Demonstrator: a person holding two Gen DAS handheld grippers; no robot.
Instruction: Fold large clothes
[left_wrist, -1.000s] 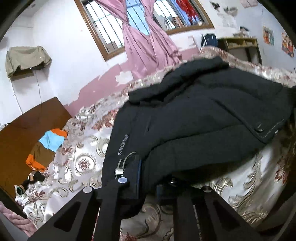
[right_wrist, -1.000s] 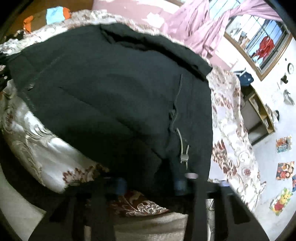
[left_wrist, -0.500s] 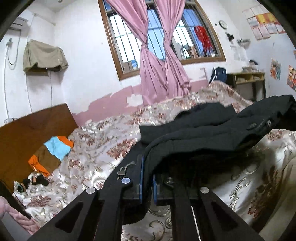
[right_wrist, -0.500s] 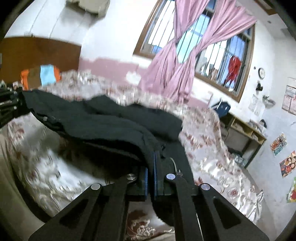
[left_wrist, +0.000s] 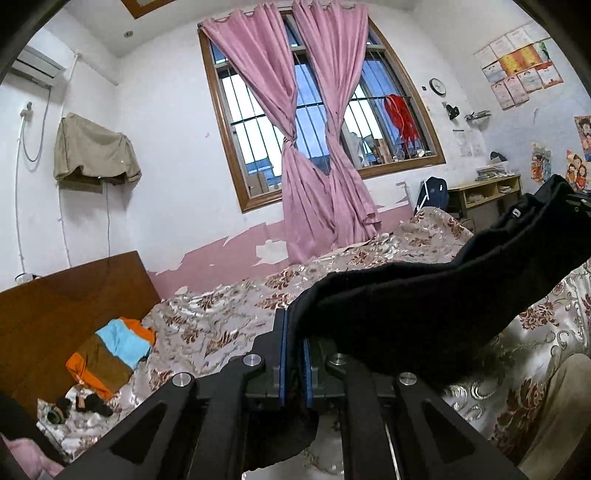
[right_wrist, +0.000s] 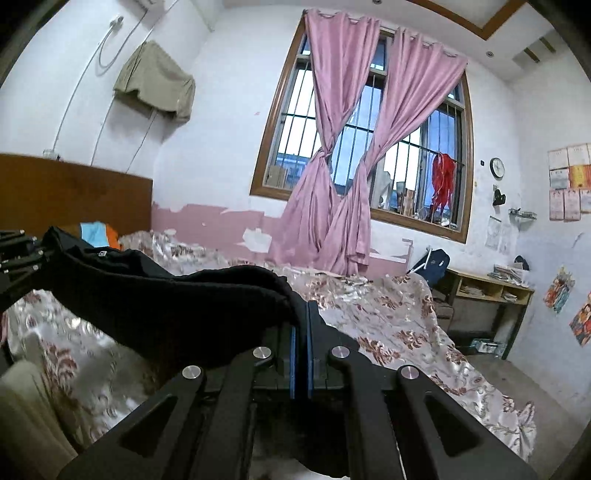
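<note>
A large black jacket (left_wrist: 424, 310) hangs stretched in the air between my two grippers, above the bed. My left gripper (left_wrist: 294, 325) is shut on one edge of it; the cloth runs right and up to the right gripper (left_wrist: 576, 206) at the frame's edge. In the right wrist view my right gripper (right_wrist: 301, 317) is shut on the other edge of the jacket (right_wrist: 166, 306), which runs left to the left gripper (right_wrist: 18, 254). Part of the jacket droops below both grippers.
The bed with a floral satin cover (left_wrist: 229, 321) lies below. Folded orange, blue and brown clothes (left_wrist: 110, 350) lie by the wooden headboard (left_wrist: 55, 306). A window with pink curtains (right_wrist: 351, 166) is behind, a desk (right_wrist: 491, 295) at the right.
Both grippers have lifted the jacket off the bed and tilted upward; the jacket, spread flat on the cover before, now hangs in the air between them.
</note>
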